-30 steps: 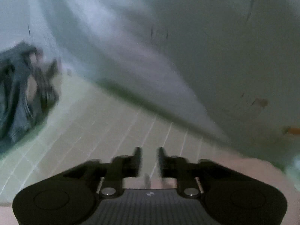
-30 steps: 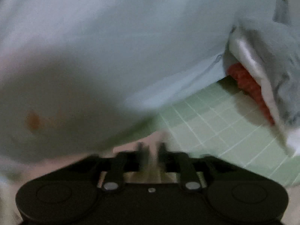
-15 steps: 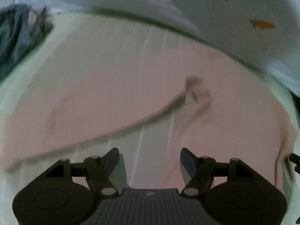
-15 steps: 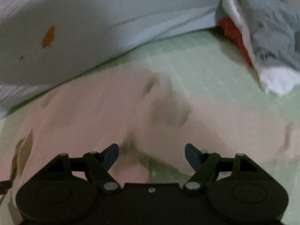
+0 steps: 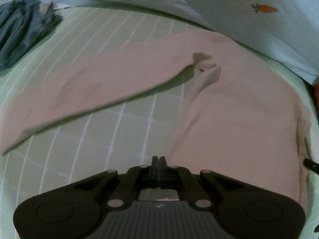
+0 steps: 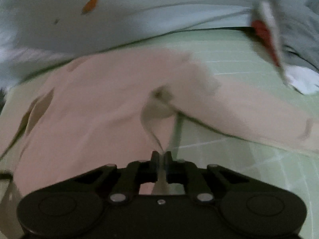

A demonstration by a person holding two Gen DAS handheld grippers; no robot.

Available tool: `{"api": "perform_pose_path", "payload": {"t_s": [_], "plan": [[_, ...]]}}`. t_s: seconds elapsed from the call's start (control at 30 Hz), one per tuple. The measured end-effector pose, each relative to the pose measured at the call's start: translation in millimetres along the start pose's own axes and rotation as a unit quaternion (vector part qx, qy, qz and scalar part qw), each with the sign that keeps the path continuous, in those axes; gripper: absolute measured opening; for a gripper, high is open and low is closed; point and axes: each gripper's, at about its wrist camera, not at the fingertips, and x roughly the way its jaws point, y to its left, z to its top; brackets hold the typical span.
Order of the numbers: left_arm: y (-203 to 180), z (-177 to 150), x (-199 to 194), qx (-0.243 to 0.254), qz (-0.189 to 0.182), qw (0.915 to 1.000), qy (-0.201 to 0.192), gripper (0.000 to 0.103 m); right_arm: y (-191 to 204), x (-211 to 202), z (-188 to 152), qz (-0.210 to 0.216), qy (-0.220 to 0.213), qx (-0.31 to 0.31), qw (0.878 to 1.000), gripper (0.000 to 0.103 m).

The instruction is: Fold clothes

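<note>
A pale pink long-sleeved shirt (image 5: pixel 239 115) lies spread on the green checked sheet (image 5: pixel 83 139), one sleeve (image 5: pixel 99 83) stretched out to the left. My left gripper (image 5: pixel 158 160) is shut at the near edge of the shirt's body, and a bit of pink cloth shows between the finger bases. In the right wrist view the same shirt (image 6: pixel 95 103) fills the middle, its other sleeve (image 6: pixel 249 111) running right. My right gripper (image 6: pixel 161 156) is shut on a pinched fold of the shirt's near edge, which rises in a ridge toward the armpit.
A pale blue quilt with a carrot print (image 5: pixel 265 9) borders the far side of the shirt. A dark grey garment (image 5: pixel 22 31) lies at the far left. A heap of grey, white and red clothes (image 6: pixel 279 31) sits at the far right. The sheet (image 6: pixel 259 169) shows beside each sleeve.
Half a second ago both grippers hung open above the pink shirt. Both have come down to its near edge and shut on the cloth.
</note>
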Motion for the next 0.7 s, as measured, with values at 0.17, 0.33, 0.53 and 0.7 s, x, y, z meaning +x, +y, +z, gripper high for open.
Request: {"api": "perform_pose_path", "payload": {"t_s": [0.17,0.33,0.53,0.7], "plan": [[24.7,-18.3,-14.9,-0.034,0.003,0.9994,0.005,0.000,-32.7,-10.8,-11.3,-0.045,0.001,0.061,0.997,0.004],[73.2,-10.4,-34.5,-0.114,0.040,0.9923,-0.028,0.060,-17.4,-14.2,-27.4,-0.070,0.016,0.045,0.996,0.032],[147.0,11.8,-38.0,-0.176,0.100,0.9782,-0.046,0.078,16.8,-27.1,-41.1,-0.084,0.019,0.019,0.996,0.070],[190.0,29.9,-29.7,-0.189,0.098,0.9761,-0.046,0.078,43.3,-39.1,-52.9,-0.087,0.021,0.022,0.996,0.073]]}}
